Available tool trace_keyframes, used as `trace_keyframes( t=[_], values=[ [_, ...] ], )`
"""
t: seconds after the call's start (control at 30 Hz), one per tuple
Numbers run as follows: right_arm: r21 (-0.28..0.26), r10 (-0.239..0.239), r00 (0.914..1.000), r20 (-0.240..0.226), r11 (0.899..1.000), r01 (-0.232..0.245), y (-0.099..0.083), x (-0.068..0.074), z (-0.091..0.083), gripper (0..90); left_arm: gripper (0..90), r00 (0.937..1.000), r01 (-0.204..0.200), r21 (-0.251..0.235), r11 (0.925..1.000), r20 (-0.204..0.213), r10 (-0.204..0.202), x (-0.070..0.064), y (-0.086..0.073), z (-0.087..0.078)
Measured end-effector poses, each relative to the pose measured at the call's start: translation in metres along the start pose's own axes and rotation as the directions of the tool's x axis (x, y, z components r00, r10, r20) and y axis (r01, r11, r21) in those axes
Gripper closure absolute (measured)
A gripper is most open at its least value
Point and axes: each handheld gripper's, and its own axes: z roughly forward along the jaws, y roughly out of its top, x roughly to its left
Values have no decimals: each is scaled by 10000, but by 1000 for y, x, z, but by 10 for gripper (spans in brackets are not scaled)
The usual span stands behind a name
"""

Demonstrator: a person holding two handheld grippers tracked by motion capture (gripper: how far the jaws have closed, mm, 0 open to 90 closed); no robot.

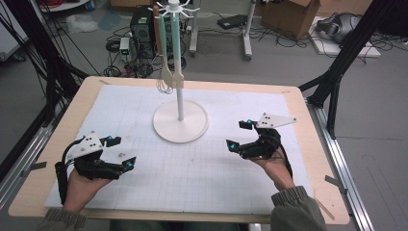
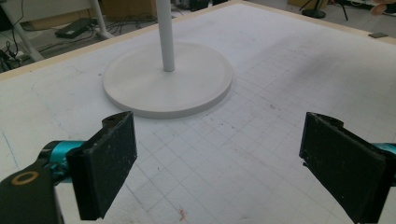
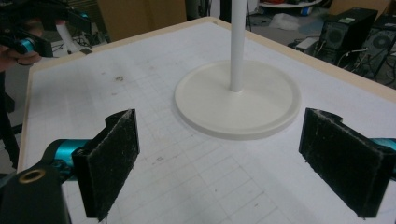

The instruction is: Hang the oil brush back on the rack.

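A white utensil stand with a round base and a thin pole stands at the middle back of the white grid mat. Kitchen utensils with mint-green and brown handles hang from the hooks at its top, among them a wire whisk. My left gripper rests low at the mat's left, open and empty, and it faces the base. On the right my right gripper is open too, with nothing between its black pads, and it faces the base.
The wooden table edge frames the mat. Beyond the table lie a computer tower, cables, a cardboard box and black frame legs. The other hand's gripper shows at the top left of the right gripper view.
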Motion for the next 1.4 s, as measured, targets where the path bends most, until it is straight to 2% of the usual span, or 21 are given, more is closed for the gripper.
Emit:
trace_keyframes(
  t=[0.7,0.77,1.2,1.4],
  values=[
    [5,367,9983,462,9993,-367,-40,4,-15,114,108,10000,15,121,9999,-41,-14,0,-3,0],
    [20,537,9971,534,9985,-539,-45,4,-17,114,108,10000,24,119,9999,-27,-24,0,-3,0],
    [42,789,9930,876,9968,-796,-69,5,-27,114,108,10000,48,247,9997,-75,-46,1,-6,0],
    [-4,811,9923,938,9967,-814,-74,7,-29,114,108,9999,42,330,9994,-94,-39,1,-8,-1]
  ],
)
